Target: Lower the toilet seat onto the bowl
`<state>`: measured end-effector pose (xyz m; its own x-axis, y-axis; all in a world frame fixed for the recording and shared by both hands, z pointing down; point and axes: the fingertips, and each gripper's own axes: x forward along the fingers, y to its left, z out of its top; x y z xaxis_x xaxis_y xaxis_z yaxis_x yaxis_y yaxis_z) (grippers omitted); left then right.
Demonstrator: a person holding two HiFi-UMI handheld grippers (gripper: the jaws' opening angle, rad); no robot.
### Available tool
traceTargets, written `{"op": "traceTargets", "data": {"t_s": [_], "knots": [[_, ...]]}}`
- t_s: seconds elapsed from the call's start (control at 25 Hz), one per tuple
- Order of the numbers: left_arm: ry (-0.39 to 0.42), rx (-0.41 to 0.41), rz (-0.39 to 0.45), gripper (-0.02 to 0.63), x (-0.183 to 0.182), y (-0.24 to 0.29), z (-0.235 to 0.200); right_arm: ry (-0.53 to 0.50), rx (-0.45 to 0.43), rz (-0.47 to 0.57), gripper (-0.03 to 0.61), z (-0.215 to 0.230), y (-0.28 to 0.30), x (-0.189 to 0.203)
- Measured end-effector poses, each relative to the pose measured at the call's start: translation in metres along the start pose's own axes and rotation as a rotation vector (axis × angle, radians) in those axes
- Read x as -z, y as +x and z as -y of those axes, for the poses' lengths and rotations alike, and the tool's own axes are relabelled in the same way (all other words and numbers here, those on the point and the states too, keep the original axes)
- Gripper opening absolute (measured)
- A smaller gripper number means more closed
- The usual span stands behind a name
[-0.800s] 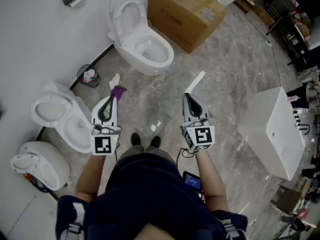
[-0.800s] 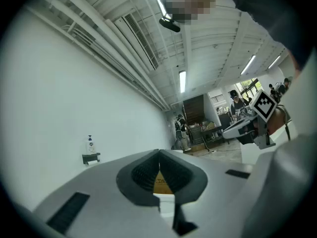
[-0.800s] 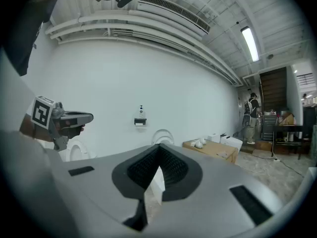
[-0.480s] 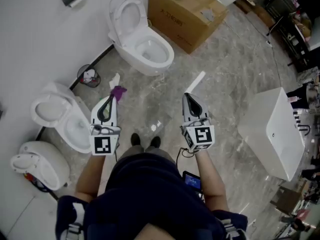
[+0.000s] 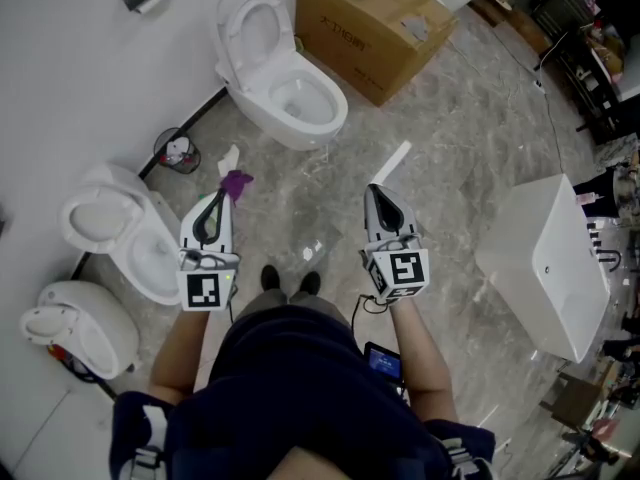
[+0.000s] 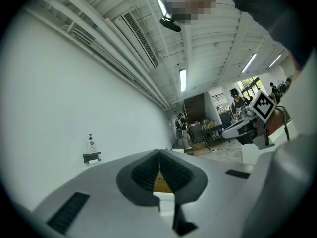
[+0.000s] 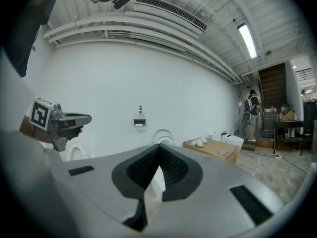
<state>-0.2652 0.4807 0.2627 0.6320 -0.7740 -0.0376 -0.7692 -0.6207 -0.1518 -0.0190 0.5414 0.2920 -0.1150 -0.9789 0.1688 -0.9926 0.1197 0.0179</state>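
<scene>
A white toilet [image 5: 300,103] stands against the wall at the top of the head view, its seat [image 5: 252,26] raised upright against the tank. Both grippers hang over the marble floor well short of it. My left gripper [image 5: 218,199] is shut and empty, and so is my right gripper [image 5: 374,191]. In the right gripper view the closed tips [image 7: 158,147] point toward the raised seat [image 7: 163,135] far ahead, with the left gripper [image 7: 62,122] at the left. The left gripper view has its closed tips [image 6: 159,153] aimed level along the wall, and the right gripper [image 6: 250,125] shows at the right.
Two more toilets [image 5: 125,238] [image 5: 70,328] line the wall at left. A small waste bin [image 5: 177,152] and a purple scrap [image 5: 237,180] lie near the left gripper. A cardboard box [image 5: 372,30] sits right of the toilet, a white cabinet [image 5: 550,258] stands at right, and a white strip [image 5: 390,164] lies on the floor.
</scene>
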Motion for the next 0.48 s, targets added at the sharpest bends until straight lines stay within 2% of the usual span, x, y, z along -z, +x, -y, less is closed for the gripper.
{"op": "traceTargets", "data": {"t_s": [0.28,0.4,0.48], "knots": [[-0.006,0.004,0.003,0.025,-0.0004,0.0012,0.0061,-0.025,-0.019,-0.015,0.023,0.0018,0.0028,0.0024],[0.006,0.008,0.001,0.025,0.0007,0.0008,0.0087,-0.018,-0.034,-0.013,0.07,0.0033,0.0042,0.0019],[0.004,0.006,-0.001,0.025,0.0013,0.0009,0.0089,-0.013,-0.04,-0.009,0.077,0.0041,0.0055,0.0011]]}}
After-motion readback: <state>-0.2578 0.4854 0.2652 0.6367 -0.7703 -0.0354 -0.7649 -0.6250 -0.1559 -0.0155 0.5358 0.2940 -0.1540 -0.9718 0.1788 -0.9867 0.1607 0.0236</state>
